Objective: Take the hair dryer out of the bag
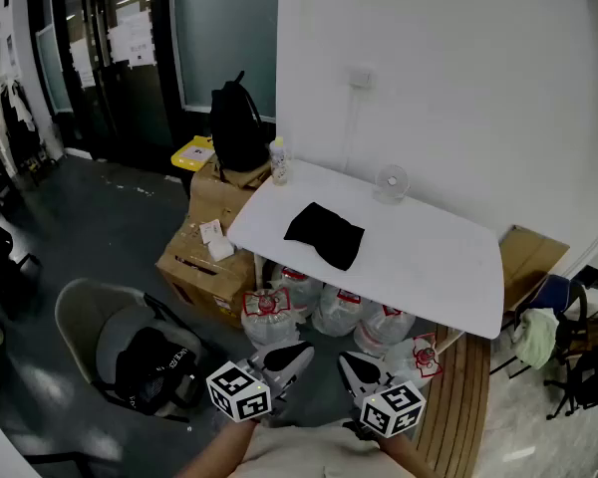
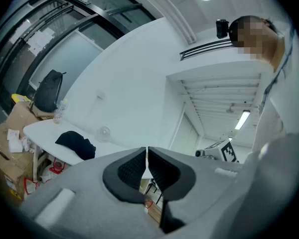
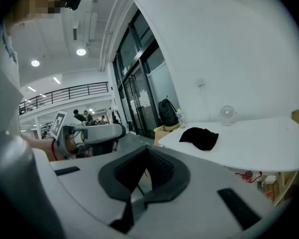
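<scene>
1. A white table [image 1: 419, 267] stands against a white wall. Dark glass doors and a grey floor lie off to its left.
2. A small fan [image 1: 392, 180] and a clear bottle [image 1: 277, 159] stand along the table's far edge. A black backpack [image 1: 237, 127] sits on cardboard boxes [image 1: 199, 257] just beside the table's left end. Large water jugs [image 1: 324, 312] are packed underneath the table, and a grey chair [image 1: 105, 332] stands at the near left.
3. The black bag [image 1: 325, 233] lies on the tabletop, left of its middle. It is a soft, crumpled cloth shape lying flat, apart from the fan and the bottle. What it holds cannot be seen.
4. Both grippers are held low and close to the person's body, side by side. They are well short of the table and point toward it, with their marker cubes facing the head view.
5. The left gripper [image 1: 297, 352] has its jaws pressed together with nothing between them.
6. The right gripper [image 1: 351, 363] is likewise closed tight on nothing, tipped slightly downward.
</scene>
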Tool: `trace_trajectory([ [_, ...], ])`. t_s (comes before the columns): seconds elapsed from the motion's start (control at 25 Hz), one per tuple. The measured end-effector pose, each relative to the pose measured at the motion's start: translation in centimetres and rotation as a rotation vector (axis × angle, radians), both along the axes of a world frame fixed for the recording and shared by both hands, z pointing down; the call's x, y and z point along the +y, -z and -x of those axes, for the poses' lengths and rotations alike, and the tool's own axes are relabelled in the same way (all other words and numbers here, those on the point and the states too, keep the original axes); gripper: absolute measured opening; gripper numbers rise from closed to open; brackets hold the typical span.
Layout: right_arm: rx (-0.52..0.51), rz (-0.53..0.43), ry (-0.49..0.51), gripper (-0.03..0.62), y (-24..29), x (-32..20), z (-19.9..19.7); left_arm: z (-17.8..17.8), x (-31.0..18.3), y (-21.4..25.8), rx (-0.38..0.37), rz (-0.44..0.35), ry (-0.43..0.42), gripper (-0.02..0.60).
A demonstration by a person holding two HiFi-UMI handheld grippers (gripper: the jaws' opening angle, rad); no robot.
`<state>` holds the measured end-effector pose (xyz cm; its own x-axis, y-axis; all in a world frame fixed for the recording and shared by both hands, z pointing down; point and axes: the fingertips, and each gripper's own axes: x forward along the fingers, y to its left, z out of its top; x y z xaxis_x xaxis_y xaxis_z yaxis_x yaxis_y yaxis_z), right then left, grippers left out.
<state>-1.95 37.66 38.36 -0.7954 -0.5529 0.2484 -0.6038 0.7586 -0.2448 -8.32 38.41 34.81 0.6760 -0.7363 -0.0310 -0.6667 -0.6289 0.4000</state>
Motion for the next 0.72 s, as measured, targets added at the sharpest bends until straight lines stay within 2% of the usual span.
trace_trajectory([
  [0.72, 0.005, 0.018, -0.006, 0.014, -0.9, -0.9, 0.5, 0.1, -0.9, -1.2, 0.005, 0.038, -0.023, 0.020],
])
